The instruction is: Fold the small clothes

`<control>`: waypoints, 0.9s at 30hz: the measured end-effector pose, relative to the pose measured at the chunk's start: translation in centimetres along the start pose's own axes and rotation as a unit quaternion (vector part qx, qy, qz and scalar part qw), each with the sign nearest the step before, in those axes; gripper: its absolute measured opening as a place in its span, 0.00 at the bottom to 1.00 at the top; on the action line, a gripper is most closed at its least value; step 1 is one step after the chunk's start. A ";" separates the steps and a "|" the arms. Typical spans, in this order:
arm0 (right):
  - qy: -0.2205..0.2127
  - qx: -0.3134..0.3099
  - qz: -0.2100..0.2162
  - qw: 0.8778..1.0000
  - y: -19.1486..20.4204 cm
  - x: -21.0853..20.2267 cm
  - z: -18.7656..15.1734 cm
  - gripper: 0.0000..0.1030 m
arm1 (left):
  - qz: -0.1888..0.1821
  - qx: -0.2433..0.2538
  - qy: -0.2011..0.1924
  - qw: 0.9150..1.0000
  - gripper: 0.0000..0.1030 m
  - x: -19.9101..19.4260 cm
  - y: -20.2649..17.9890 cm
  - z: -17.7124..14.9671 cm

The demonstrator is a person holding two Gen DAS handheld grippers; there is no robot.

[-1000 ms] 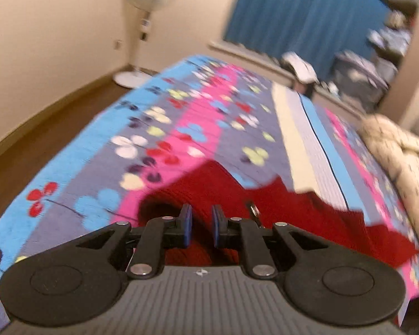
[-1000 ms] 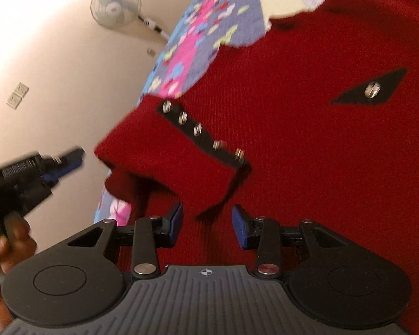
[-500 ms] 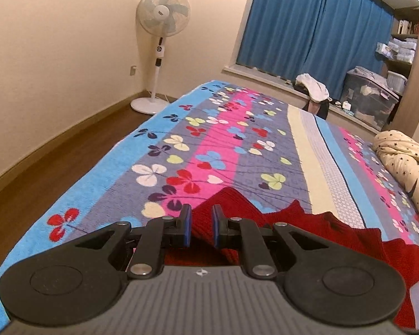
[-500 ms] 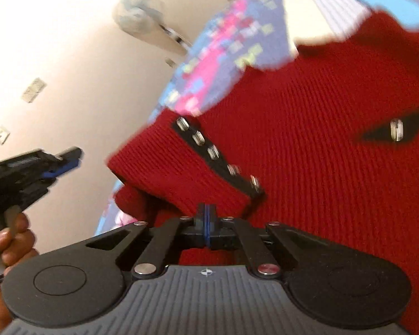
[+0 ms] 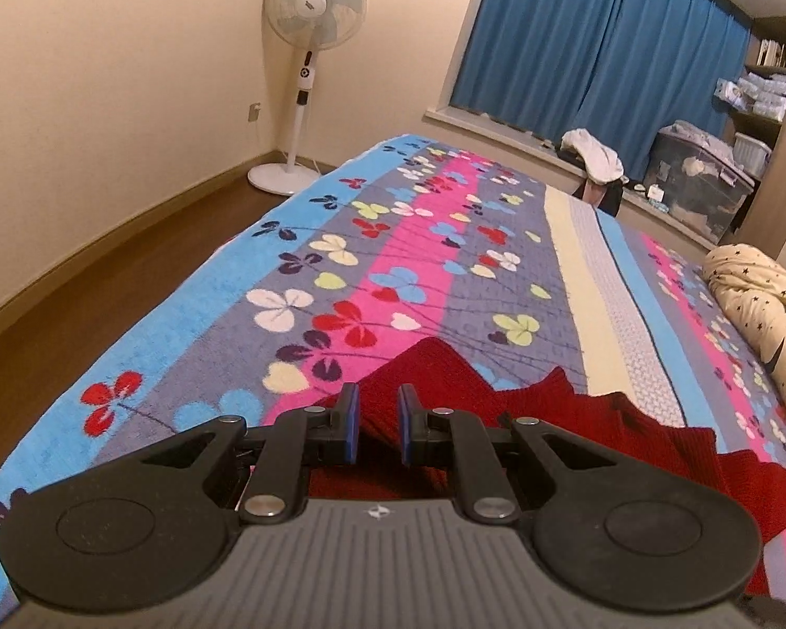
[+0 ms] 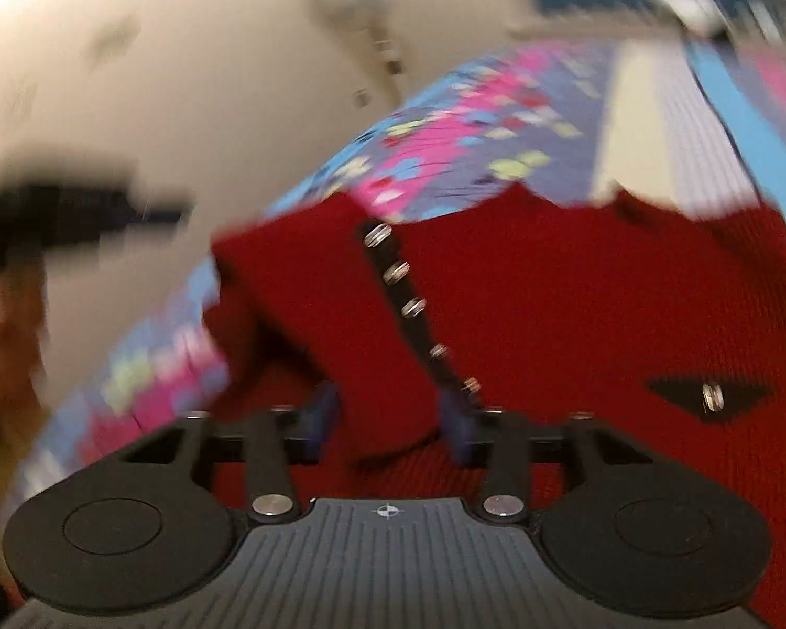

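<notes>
**Left gripper over red knit on bed**

Left gripper [image 5: 376,430] low over red knit garment [image 5: 445,382], jaws parted w/ a narrow gap, red fabric showing between the blue pads; can't tell if pinched. Garment lies rumpled on floral striped bedspread [image 5: 340,272], spreading to the right. Standing fan [image 5: 309,52] by wall, blue curtains [image 5: 592,47] behind, star-print duvet [image 5: 760,299] at right edge.

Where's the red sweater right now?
On the bedspread near its front edge, the red sweater lies under both grippers; it fills the right wrist view's lower right.
</notes>
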State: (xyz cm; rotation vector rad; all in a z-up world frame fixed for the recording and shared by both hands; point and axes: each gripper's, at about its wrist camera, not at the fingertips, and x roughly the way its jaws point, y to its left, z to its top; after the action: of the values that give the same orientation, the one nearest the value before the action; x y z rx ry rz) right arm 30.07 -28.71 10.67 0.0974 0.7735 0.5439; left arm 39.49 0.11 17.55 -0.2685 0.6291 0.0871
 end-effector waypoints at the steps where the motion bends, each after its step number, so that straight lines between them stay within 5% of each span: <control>1: 0.002 -0.030 -0.006 1.000 1.0 0.3 -0.4 0.48 | 0.001 -0.002 0.002 1.000 0.14 0.1 0.2 -0.1; 5: 0.011 -0.102 -0.052 0.993 2.4 1.7 -1.8 0.46 | -0.003 -0.015 0.009 1.000 0.14 0.4 0.7 -0.1; 7: 0.017 -0.097 -0.061 0.993 1.8 2.2 -1.9 0.06 | -0.002 -0.012 0.008 1.000 0.14 0.3 0.7 -0.1; 12: -0.037 -0.071 -0.071 0.994 0.0 -0.1 0.0 0.02 | 0.000 -0.018 0.007 1.000 0.14 0.2 1.0 -0.1; 15: -0.077 -0.057 -0.132 0.987 -3.2 -2.7 2.6 0.00 | -0.003 -0.016 0.010 1.000 0.14 0.3 0.9 -0.2; 21: -0.058 0.041 -0.328 0.942 -14.0 -4.9 4.3 0.00 | -0.028 -0.013 0.031 0.999 0.14 0.9 0.0 -0.8; 25: -0.031 0.165 -0.360 0.918 -18.8 -5.9 3.6 0.05 | -0.051 0.003 0.067 0.996 0.20 2.1 -1.2 -1.9; 27: -0.044 0.228 -0.338 0.912 -20.1 -6.8 3.3 0.12 | -0.058 0.009 0.092 0.994 0.25 2.8 -1.7 -2.7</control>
State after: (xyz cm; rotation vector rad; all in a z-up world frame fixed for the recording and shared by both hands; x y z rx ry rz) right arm 37.01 -48.98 11.73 0.2709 0.7775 -0.3062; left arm 40.55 -2.30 14.18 -0.2972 0.7947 -0.0559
